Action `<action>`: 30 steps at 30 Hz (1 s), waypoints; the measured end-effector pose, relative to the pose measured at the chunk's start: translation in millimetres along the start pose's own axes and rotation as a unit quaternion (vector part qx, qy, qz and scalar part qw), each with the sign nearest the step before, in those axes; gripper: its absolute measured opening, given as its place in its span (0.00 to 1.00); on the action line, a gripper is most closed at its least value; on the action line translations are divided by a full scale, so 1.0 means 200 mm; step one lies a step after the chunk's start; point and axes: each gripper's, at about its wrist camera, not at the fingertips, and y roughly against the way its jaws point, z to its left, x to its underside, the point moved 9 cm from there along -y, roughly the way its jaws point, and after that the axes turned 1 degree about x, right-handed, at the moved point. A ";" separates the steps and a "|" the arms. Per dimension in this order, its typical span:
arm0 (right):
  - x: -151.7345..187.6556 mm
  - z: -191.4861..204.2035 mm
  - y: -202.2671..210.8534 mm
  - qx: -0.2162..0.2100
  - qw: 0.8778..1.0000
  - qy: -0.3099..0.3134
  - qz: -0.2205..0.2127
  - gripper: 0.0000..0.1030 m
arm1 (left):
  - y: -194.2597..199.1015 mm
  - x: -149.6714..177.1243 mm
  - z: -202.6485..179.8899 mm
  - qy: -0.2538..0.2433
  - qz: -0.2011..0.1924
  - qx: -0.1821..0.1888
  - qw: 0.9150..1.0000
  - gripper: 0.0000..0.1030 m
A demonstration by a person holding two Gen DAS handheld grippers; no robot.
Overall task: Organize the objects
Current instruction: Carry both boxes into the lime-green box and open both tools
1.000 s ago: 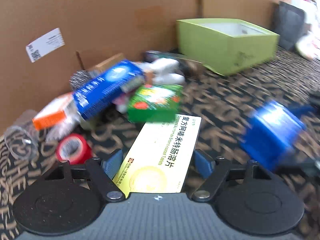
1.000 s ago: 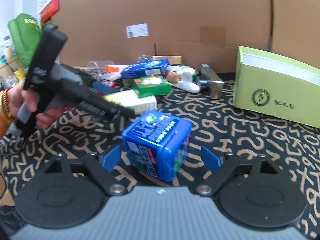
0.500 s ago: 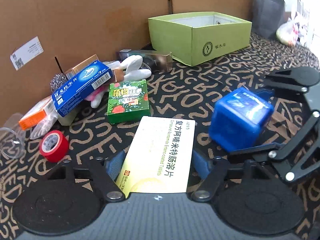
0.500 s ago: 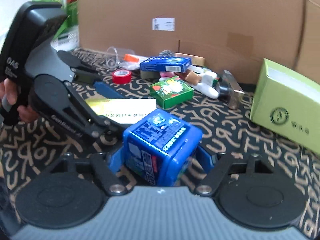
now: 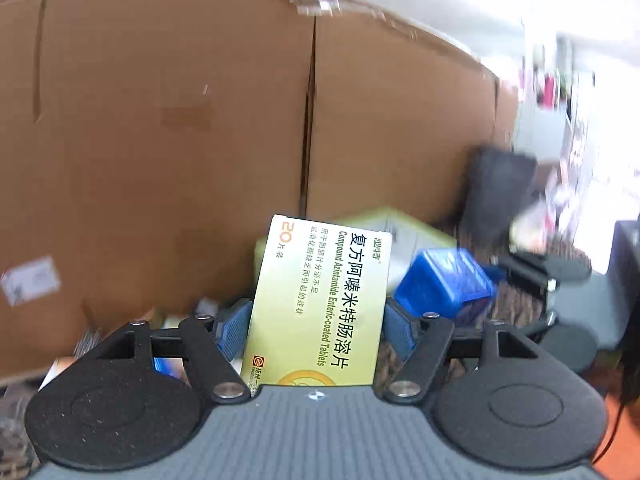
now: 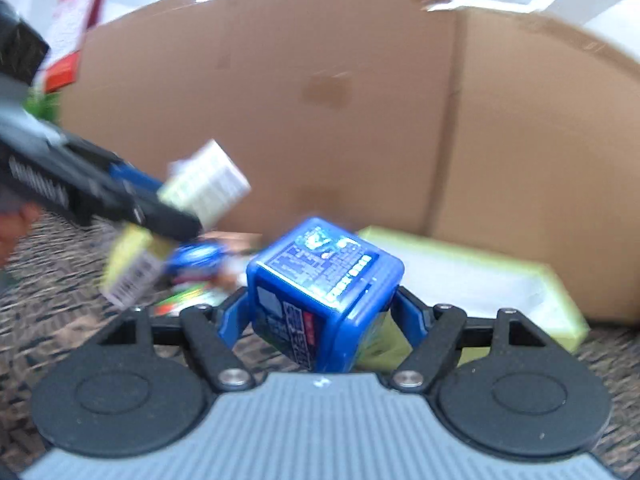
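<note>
A yellow medicine box (image 5: 320,300) stands upright off the table, and my left gripper (image 5: 316,328) is shut on it, a blue pad pressed to each long edge. A blue plastic cube (image 6: 324,292) is also lifted, with my right gripper (image 6: 324,320) shut on its two sides. In the left wrist view the cube (image 5: 444,284) hangs just right of the yellow box, held by the right gripper (image 5: 532,276). In the right wrist view the left gripper (image 6: 132,200) comes in from the left with the yellow box (image 6: 204,188). The open green box (image 6: 480,276) lies behind the cube.
A tall cardboard wall (image 5: 180,120) closes off the back. Small boxes lie blurred in a pile (image 6: 192,264) on the letter-patterned cloth (image 6: 48,280). A black bag (image 5: 500,192) sits at the far right. A hand (image 6: 16,224) holds the left gripper's handle.
The right gripper closed on the blue cube. Both grippers then rose and tilted upward, lifting the yellow box and the cube off the cloth; the views now mostly show the cardboard wall.
</note>
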 end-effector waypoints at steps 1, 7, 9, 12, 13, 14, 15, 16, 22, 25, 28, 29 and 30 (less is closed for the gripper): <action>-0.03 -0.06 -0.02 0.014 1.000 0.000 -0.001 0.73 | -0.05 -0.06 -0.01 0.006 -0.003 0.003 1.000 0.70; -0.10 -0.38 -0.32 0.094 0.995 0.007 0.024 0.73 | -0.52 -0.26 -0.08 0.013 0.018 -0.029 0.999 0.70; -0.07 -0.46 -0.45 0.103 0.994 0.003 0.048 0.73 | -0.70 -0.28 -0.09 0.003 0.029 -0.047 0.998 0.70; 0.03 -0.55 -0.62 0.111 0.990 0.010 0.087 0.73 | -0.94 -0.23 -0.10 0.004 0.069 -0.048 0.996 0.70; 0.06 -0.57 -0.67 0.107 0.989 0.009 0.100 0.73 | -1.01 -0.21 -0.11 0.005 0.084 -0.048 0.995 0.70; 0.09 -0.59 -0.71 0.102 0.988 0.004 0.111 0.73 | -1.07 -0.18 -0.11 0.003 0.098 -0.049 0.994 0.70; 0.11 -0.61 -0.75 0.098 0.988 -0.001 0.121 0.73 | -1.12 -0.16 -0.12 -0.001 0.106 -0.051 0.993 0.70; 0.13 -0.62 -0.78 0.094 0.987 -0.003 0.131 0.73 | -1.16 -0.15 -0.12 -0.004 0.111 -0.054 0.992 0.70; 0.20 -0.65 -0.89 0.088 0.983 0.027 0.158 0.79 | -1.29 -0.07 -0.13 0.011 0.129 -0.051 0.990 0.84; 0.16 -0.68 -0.82 0.110 0.985 0.036 0.126 1.00 | -1.26 -0.09 -0.13 0.008 0.123 -0.074 0.990 0.85; 0.09 -0.70 -0.66 0.123 0.988 0.027 0.087 1.00 | -1.16 -0.13 -0.14 0.012 0.088 -0.078 0.993 0.85; 0.08 -0.70 -0.60 0.127 0.989 0.019 0.074 1.00 | -1.10 -0.14 -0.14 0.019 0.075 -0.074 0.994 0.85; 0.06 -0.70 -0.53 0.130 0.990 0.010 0.062 1.00 | -1.04 -0.14 -0.15 0.027 0.064 -0.070 0.995 0.85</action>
